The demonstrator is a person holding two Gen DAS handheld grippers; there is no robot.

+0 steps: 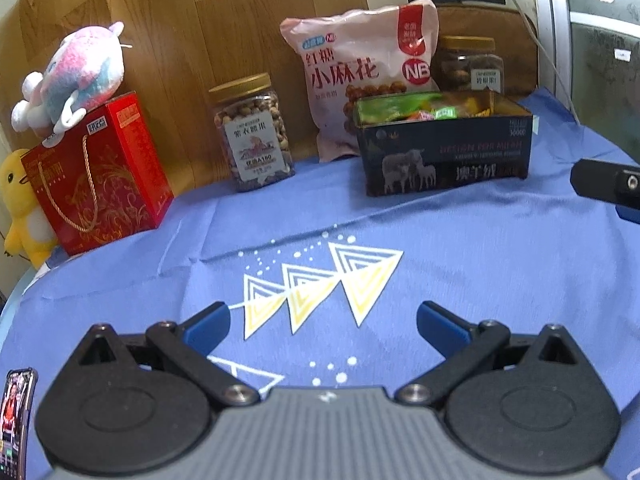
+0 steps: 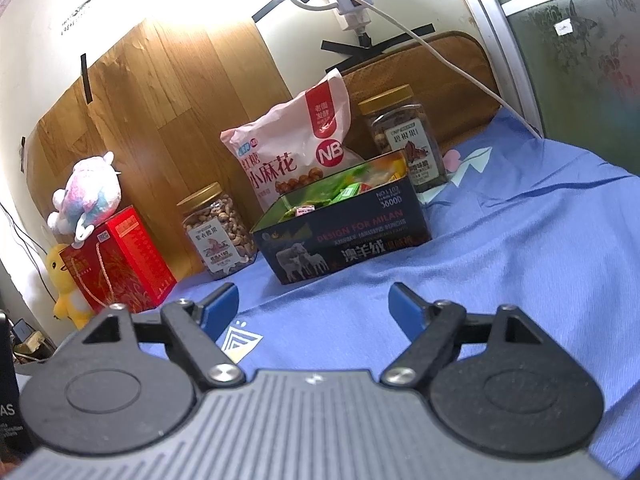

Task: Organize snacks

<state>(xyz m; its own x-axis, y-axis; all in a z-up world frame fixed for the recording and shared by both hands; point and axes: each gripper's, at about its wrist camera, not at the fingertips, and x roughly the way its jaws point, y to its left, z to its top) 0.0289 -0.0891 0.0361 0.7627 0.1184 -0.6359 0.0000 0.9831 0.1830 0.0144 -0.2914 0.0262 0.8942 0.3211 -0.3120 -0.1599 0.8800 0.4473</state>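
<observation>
Both my grippers, left gripper and right gripper, hover over blue cloth, jaws wide, holding nothing. Small wrapped snacks already sit in dark open cardboard box, corralled. Gold-lidded nut jar and pink snack bag lined against wooden board behind, I judge out of work area.

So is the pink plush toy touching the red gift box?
Touching. In the left wrist view the pink plush toy lies on top of the red gift box, its paws resting on the box's top edge; the right wrist view agrees.
</observation>
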